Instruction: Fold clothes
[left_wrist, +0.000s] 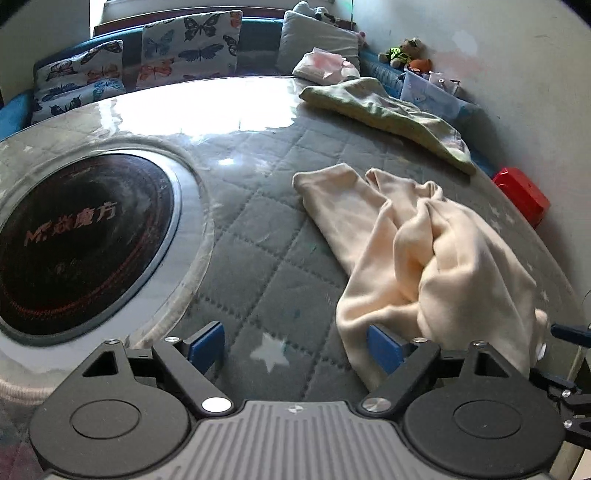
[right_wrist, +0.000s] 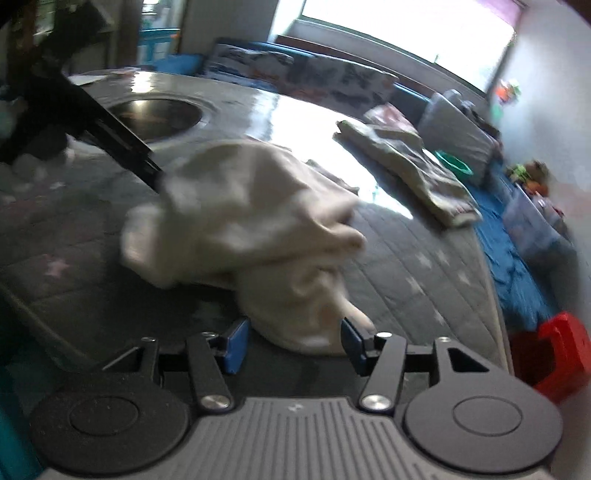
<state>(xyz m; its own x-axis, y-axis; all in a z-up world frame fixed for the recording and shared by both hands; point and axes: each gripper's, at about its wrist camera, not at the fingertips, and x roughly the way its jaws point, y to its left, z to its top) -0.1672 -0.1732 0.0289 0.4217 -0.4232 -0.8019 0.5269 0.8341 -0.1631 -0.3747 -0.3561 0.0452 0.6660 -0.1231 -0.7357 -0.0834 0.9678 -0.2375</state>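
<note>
A cream garment (left_wrist: 424, 258) lies crumpled on the grey quilted table cover (left_wrist: 258, 240), its two legs or sleeves stretching toward the far side. My left gripper (left_wrist: 295, 349) stands open low over the cover. Its right finger (left_wrist: 384, 350) is at the garment's near edge, with mostly bare cover between the pads. In the blurred right wrist view, my right gripper (right_wrist: 295, 347) is partly open with a bunch of the cream garment (right_wrist: 258, 214) between its blue pads. The pads do not visibly squeeze it.
A folded pale green garment (left_wrist: 388, 110) lies at the table's far right. A round black cooktop (left_wrist: 74, 236) is set into the table at left. Butterfly cushions (left_wrist: 192, 48) line the bench behind. A red box (left_wrist: 521, 192) and a clear bin (left_wrist: 428, 88) stand by the right wall.
</note>
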